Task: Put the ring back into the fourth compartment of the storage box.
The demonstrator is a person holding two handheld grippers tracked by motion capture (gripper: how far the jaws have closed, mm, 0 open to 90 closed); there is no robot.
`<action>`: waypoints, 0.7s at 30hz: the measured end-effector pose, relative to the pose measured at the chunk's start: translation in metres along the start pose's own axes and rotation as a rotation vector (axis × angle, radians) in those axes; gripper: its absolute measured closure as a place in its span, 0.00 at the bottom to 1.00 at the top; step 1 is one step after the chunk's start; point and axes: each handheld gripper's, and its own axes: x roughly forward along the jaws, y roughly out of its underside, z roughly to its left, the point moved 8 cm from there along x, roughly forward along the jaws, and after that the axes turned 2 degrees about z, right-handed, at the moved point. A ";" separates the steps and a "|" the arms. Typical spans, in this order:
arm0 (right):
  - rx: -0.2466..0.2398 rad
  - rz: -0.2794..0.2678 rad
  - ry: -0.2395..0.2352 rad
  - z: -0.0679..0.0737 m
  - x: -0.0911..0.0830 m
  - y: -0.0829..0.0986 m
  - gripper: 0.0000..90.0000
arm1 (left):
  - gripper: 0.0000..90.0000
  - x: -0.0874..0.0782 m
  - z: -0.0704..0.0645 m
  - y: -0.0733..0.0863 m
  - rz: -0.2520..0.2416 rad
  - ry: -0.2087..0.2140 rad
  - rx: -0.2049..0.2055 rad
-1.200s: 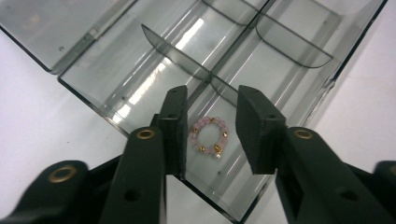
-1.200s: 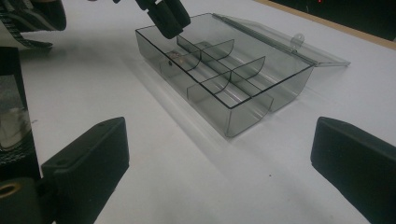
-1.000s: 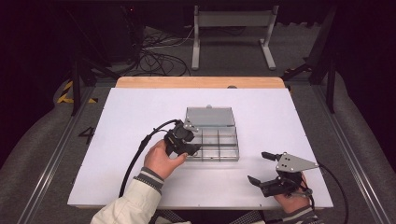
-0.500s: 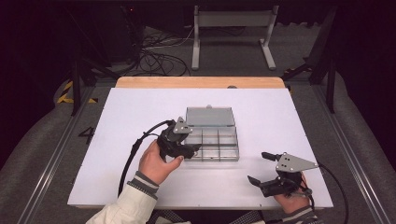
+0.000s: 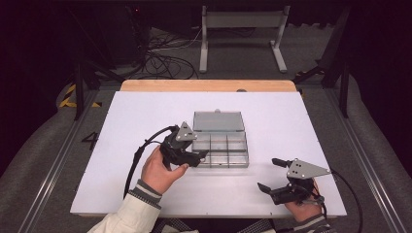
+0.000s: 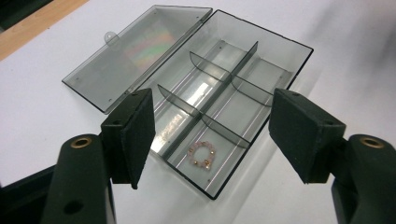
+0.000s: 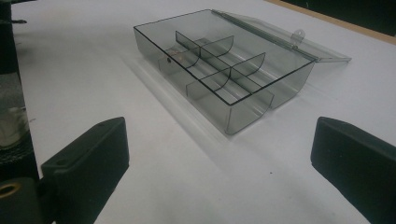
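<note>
At the box's near left corner the left gripper is held with jaws apart | bracelet lies in the box, nearest compartment | right gripper spread wide, near right.

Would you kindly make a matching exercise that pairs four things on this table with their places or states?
Things:
1. bead bracelet
2. lid
3. left gripper
4. right gripper

States:
A. folded back flat on the table
B. open, near the table's front right edge
C. lying in a corner compartment of the box
D. open, above the box's near end

Pairs: 1-C, 2-A, 3-D, 4-B
</note>
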 end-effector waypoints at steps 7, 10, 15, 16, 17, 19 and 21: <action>0.001 -0.002 0.000 0.000 0.000 0.000 0.05 | 0.28 -0.012 0.000 -0.001 -0.076 -0.026 0.016; 0.001 -0.002 0.000 0.001 0.000 0.000 0.05 | 0.25 -0.017 0.000 0.001 -0.095 -0.033 0.013; 0.002 -0.001 0.000 0.001 0.000 0.000 0.05 | 0.23 -0.028 0.000 0.005 -0.132 -0.036 0.018; 0.002 0.001 0.000 0.001 0.000 0.000 0.05 | 0.23 -0.031 0.000 0.005 -0.146 -0.034 0.016; 0.003 0.001 0.000 0.001 0.000 0.000 0.05 | 0.23 -0.034 0.001 0.005 -0.155 -0.037 0.019; 0.002 0.001 -0.002 0.001 0.000 0.000 0.05 | 0.22 -0.038 0.001 0.007 -0.167 -0.036 0.015; -0.001 0.002 -0.001 0.001 0.000 0.000 0.05 | 0.22 -0.041 0.001 0.010 -0.174 -0.035 0.015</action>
